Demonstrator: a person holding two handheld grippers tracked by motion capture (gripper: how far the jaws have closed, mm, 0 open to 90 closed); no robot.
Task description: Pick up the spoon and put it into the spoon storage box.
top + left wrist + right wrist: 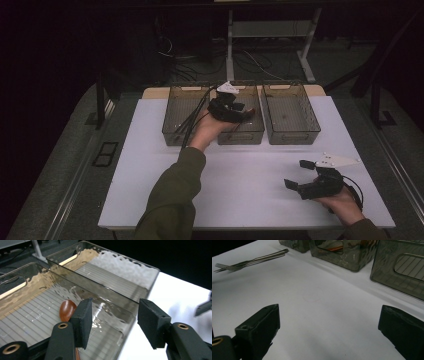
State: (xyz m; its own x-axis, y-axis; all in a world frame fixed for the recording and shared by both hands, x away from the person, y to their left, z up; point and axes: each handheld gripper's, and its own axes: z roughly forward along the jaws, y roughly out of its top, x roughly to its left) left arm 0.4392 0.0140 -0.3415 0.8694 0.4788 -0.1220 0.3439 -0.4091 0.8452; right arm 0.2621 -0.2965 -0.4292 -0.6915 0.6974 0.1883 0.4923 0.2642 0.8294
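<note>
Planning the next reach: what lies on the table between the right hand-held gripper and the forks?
Nothing: in the right gripper view, bare white table runs from the open right hand-held gripper to the forks.

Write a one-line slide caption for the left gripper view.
Left gripper, jaws open and empty, above the middle bin, where a brown wooden spoon lies.

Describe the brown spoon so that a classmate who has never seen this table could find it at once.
Start at the white table and find the three smoky clear bins along its far edge. Go to the middle bin, under the left gripper, whose fingers stand apart with nothing between them. The spoon lies on its ribbed floor: glossy reddish-brown, unlike the silvery forks lying out on the table.
</note>
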